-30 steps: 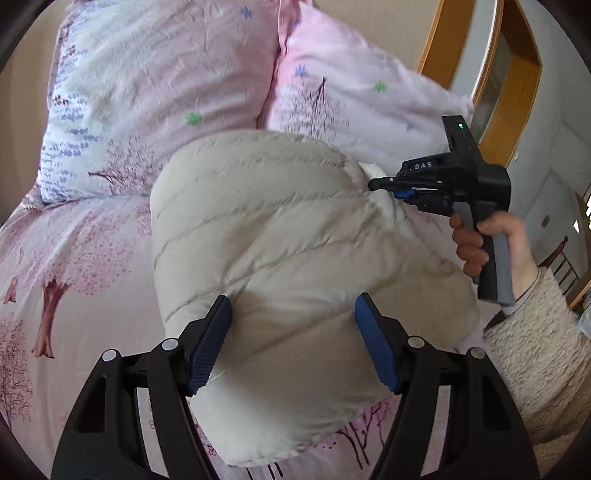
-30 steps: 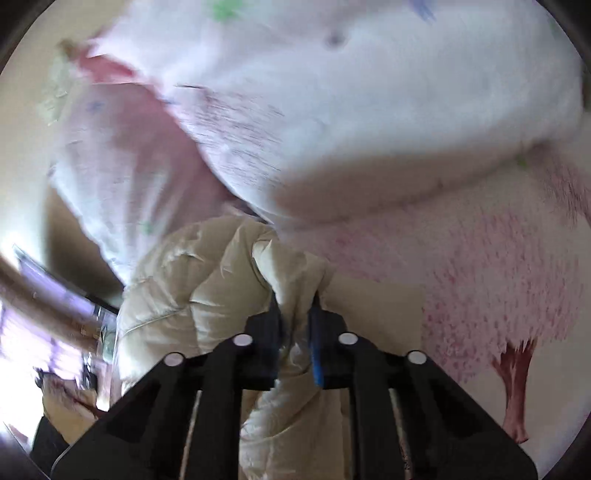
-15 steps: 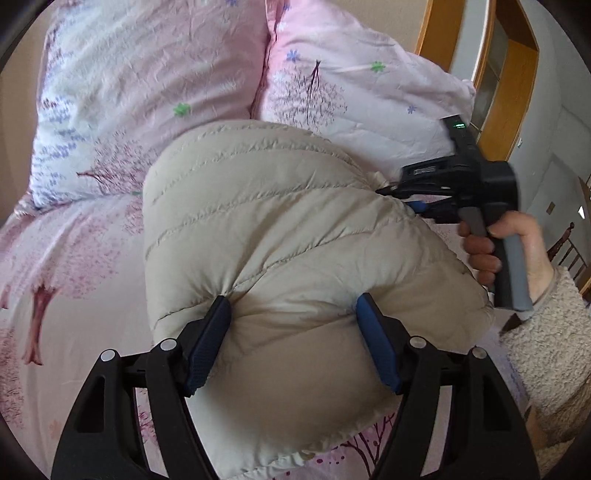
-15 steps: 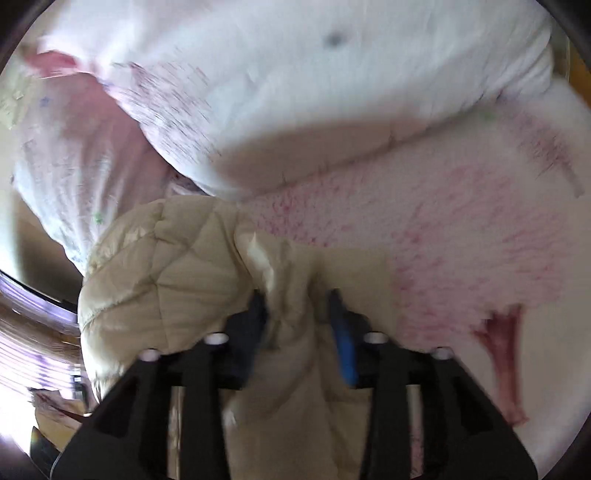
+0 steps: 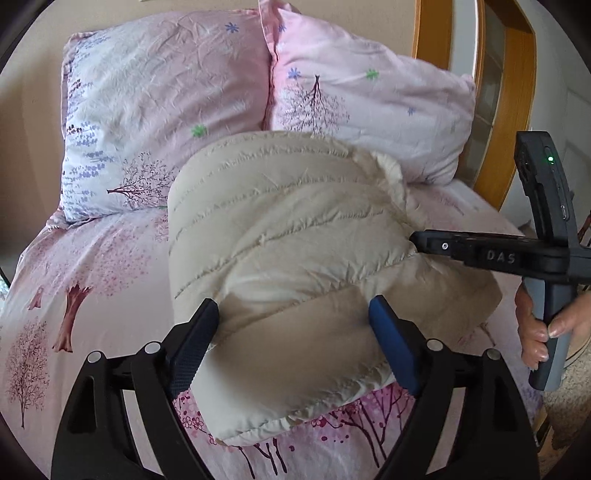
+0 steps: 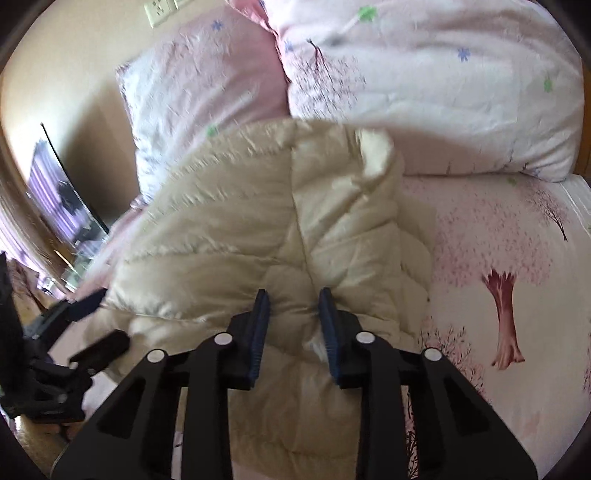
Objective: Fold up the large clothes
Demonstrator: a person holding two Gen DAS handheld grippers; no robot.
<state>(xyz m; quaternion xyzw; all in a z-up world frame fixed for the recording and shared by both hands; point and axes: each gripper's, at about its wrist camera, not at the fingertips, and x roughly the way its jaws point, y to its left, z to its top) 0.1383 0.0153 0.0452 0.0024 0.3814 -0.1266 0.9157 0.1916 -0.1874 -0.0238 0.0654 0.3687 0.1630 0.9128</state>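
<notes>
A cream quilted down jacket (image 5: pixel 295 236) lies folded in a thick bundle on the pink bed. My left gripper (image 5: pixel 295 332) is open, its fingers wide apart on either side of the bundle's near end. My right gripper (image 6: pixel 293 321) is open with a moderate gap, its fingers (image 6: pixel 258 325) resting over the jacket (image 6: pixel 266 221). In the left wrist view the right gripper (image 5: pixel 417 242) touches the bundle's right side. The left gripper (image 6: pixel 96 317) shows at the left of the right wrist view.
Two pink tree-print pillows (image 5: pixel 166 92) (image 5: pixel 369 99) stand against the wall behind the jacket. The pink tree-print bedsheet (image 5: pixel 74 288) spreads around it. A wooden door frame (image 5: pixel 517 92) is at the right. A wall socket (image 6: pixel 162 11) is above the pillows.
My right gripper has opened and let go of the jacket's edge, and turned to face the pillows. The bundle has settled on the bed. My left gripper stays open around it.
</notes>
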